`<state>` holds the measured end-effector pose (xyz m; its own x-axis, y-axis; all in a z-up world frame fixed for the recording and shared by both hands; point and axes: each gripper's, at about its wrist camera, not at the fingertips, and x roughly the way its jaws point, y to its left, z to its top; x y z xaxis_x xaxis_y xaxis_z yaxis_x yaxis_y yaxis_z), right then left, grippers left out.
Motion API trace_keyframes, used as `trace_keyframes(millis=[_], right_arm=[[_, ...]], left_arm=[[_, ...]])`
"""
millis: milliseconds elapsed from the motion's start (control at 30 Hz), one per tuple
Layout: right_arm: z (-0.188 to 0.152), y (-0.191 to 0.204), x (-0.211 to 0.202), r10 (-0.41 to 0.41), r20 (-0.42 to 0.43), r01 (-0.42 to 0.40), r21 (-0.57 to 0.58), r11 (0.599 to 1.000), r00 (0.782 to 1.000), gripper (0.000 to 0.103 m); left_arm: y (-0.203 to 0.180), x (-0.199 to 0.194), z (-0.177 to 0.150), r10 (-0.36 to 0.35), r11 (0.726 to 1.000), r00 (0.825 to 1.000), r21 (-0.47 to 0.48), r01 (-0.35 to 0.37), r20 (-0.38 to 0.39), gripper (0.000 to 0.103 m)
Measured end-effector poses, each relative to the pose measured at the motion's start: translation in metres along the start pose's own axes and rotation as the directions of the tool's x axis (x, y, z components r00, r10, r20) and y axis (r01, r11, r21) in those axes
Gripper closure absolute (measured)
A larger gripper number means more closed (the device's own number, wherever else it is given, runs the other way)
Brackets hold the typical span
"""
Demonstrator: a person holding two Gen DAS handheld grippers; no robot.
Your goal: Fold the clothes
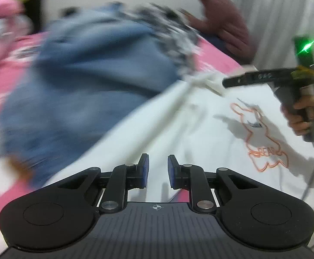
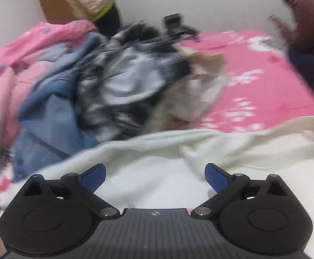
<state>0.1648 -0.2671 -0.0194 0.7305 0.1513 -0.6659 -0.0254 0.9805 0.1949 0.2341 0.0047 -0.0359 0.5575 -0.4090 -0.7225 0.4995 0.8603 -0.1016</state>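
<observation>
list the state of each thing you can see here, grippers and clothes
left gripper: narrowly open, nothing between its pads
right gripper: wide open, empty, above the white garment
white garment: spread on the bed, bear print up, not folded
blue denim garment: crumpled in the pile
black and white garment: crumpled on the pile
pink bedsheet: partly covered by clothes

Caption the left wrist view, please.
Empty left gripper over a white bear-print garment beside blue jeans.
</observation>
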Motion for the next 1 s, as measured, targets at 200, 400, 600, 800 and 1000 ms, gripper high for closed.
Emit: trace_keyframes(millis=[200, 400, 600, 800, 1000], right_arm=[[-0.057, -0.030, -0.030, -0.032, 0.009, 0.031, 0.084, 0.996, 0.999, 0.003], [-0.110, -0.044, -0.038, -0.060, 0.028, 0.058, 0.071, 0.996, 0.998, 0.003], [-0.121, -0.055, -0.041, -0.007, 0.108, -0.003, 0.087, 0.996, 0.994, 0.002], [-0.128, -0.062, -0.045, 0.022, 0.155, -0.041, 0.120, 0.992, 0.988, 0.002], [-0.131, -0.070, -0.048, 0.053, 0.179, -0.081, 0.154, 0.985, 0.982, 0.002]], left_arm=[[0.018, 0.041, 0.031, 0.064, 0.998, 0.988, -0.006, -0.064, 0.137, 0.091], [0.079, 0.040, 0.054, -0.006, 0.875, 0.999, -0.483, 0.031, 0.054, 0.099], [-0.036, 0.015, 0.096, 0.017, 0.994, 1.000, 0.106, -0.019, 0.018, 0.072], [-0.167, 0.106, 0.106, 0.109, 0.572, 0.987, 0.804, -0.163, 0.122, 0.039], [-0.193, 0.196, 0.069, 0.142, 0.174, 0.978, 0.969, -0.176, 0.152, 0.038]])
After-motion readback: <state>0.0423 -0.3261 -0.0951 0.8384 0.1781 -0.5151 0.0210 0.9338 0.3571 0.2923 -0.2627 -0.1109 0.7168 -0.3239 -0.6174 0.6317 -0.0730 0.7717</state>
